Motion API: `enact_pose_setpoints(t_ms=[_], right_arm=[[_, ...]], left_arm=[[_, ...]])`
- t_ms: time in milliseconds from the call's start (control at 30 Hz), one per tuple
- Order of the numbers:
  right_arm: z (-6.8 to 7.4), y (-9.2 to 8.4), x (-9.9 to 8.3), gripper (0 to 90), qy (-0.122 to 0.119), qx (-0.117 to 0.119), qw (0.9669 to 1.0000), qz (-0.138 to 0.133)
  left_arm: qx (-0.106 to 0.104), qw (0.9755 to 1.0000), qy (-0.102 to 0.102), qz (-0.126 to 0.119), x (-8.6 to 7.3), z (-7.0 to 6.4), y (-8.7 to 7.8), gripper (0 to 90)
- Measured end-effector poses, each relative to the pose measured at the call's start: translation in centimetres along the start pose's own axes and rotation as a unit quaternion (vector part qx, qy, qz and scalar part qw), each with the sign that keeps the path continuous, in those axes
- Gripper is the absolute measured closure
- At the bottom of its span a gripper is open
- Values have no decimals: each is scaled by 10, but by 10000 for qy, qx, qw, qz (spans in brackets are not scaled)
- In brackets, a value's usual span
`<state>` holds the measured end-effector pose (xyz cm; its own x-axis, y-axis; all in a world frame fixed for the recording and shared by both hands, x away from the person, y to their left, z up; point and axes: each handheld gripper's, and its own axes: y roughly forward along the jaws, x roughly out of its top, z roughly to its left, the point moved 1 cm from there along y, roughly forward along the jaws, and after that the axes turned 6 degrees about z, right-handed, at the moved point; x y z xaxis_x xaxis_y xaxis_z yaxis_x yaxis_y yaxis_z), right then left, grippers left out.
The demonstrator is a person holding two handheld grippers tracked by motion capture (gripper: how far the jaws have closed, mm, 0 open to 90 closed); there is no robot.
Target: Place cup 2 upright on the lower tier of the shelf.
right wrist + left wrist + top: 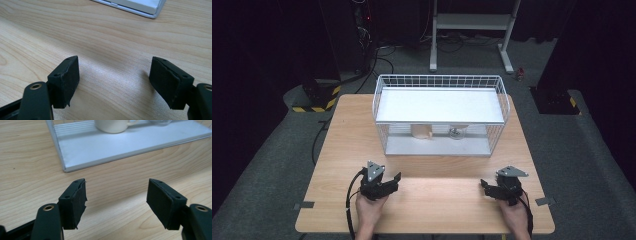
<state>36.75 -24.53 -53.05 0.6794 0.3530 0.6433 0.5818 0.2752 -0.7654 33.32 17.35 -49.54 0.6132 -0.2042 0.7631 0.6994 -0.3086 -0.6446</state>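
**Grippers wait open at the near edge of a wooden table**

Left gripper (395,181) and right gripper (486,187) rest low over the wooden table (342,150), each held in a person's hand at the near edge, well apart from each other. Both stand with jaws spread wide and nothing between the pads (79,203); bare wood grain shows through each gap. Beyond them sits a white wire rack (439,80) with an upper shelf and a lower tray (437,146). On the lower tray stand a cream mug (421,131) and, just beside it, a small clear glass item (456,132), too small to identify.

The left gripper view brings the mug (112,125) close, with its handle to the right and the tray's pale ribbed surface beneath it. The right gripper view catches a corner of the tray (152,13) at the top of the frame. From above, a metal stand (472,22) and cables (377,55) lie on the dark floor behind the table. No writing or brand mark can be read on anything.
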Motion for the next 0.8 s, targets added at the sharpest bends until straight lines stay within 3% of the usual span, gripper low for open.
enact_pose_setpoints(t_ms=[500,633,800], right_arm=[[0,0,0,243,11,6,10000,1],[0,0,0,242,10,1,10000,1],[0,0,0,242,13,3,10000,2]], left_arm=[[173,9996,-156,182,-16,14,6,322],[156,9991,-316,234,-19,20,9,322],[199,9988,-350,288,-21,24,12,322]])
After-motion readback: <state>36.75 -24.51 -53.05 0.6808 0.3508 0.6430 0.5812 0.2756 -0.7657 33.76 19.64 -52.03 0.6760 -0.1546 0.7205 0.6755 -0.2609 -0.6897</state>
